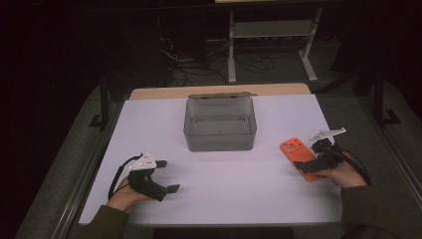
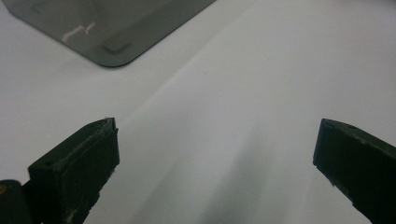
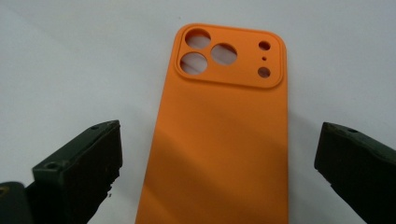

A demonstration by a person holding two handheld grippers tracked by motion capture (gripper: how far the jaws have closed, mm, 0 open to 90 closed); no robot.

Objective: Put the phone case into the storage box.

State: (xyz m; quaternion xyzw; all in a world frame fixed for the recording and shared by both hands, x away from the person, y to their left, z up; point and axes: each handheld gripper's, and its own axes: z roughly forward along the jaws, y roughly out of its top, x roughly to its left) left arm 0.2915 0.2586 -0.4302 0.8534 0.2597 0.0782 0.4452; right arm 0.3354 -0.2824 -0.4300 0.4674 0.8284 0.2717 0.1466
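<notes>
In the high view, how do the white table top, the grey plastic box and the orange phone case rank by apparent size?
1. White table top, largest.
2. Grey plastic box.
3. Orange phone case, smallest; the right gripper covers its near end, but the ranking stays clear.

Box [image 1: 220,124] at table [image 1: 239,194] centre, toward far edge; phone case [image 1: 297,155] right of box, nearer; case lies flat on table.

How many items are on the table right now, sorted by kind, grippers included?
Orange phone case: 1, lying flat between the open jaws of the right gripper
Smoky clear plastic box: 1, empty as far as shows
Hand-held grippers: 2, the right one and the left gripper, both with jaws apart
Total: 4
</notes>
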